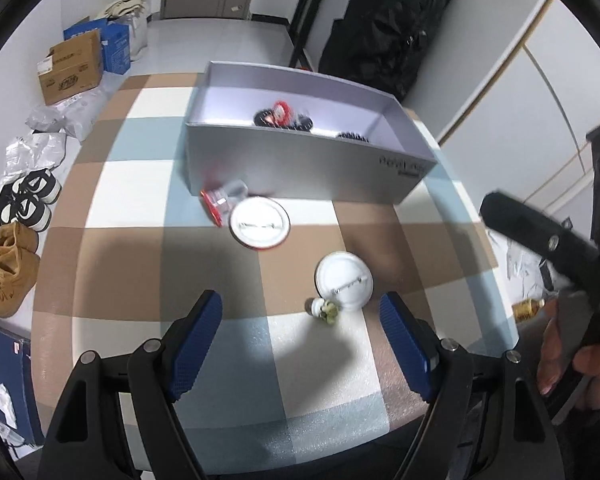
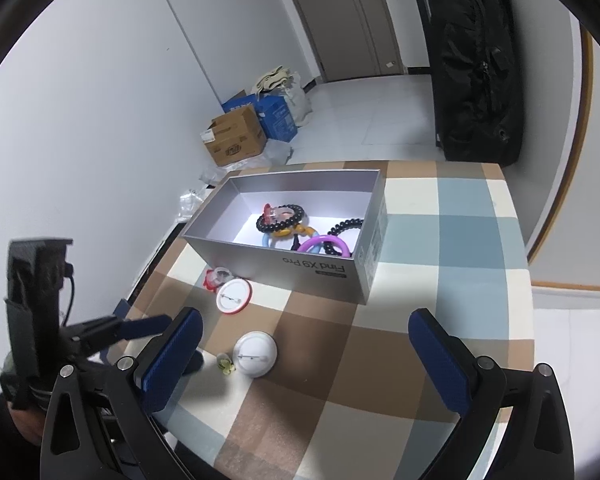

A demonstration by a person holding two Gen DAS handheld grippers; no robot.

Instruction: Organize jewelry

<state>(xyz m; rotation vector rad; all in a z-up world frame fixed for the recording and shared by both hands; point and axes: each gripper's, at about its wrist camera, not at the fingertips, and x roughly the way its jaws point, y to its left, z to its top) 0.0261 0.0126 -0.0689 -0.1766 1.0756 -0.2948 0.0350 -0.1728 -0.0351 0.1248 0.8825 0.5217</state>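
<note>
A grey open box (image 1: 300, 160) (image 2: 284, 258) stands at the far side of the checked table and holds black bead bracelets (image 2: 280, 218), a purple ring (image 2: 324, 245) and other pieces. In front of it lie a red-and-clear clip (image 1: 220, 200) (image 2: 216, 277), a red-rimmed white pin badge (image 1: 260, 223) (image 2: 234, 296), a plain white pin badge (image 1: 345, 286) (image 2: 256, 353) and a small yellow-green flower piece (image 1: 326, 309) (image 2: 225, 365). My left gripper (image 1: 302, 344) is open and empty, just short of the white badge. My right gripper (image 2: 306, 354) is open and empty above the table.
The checked table (image 1: 140, 240) (image 2: 440, 240) ends close to a wall at left. Cardboard and blue boxes (image 1: 76, 66) (image 2: 240, 136), plastic bags and shoes (image 1: 12, 268) lie on the floor. A black bag (image 1: 380, 24) (image 2: 476, 60) stands behind the table.
</note>
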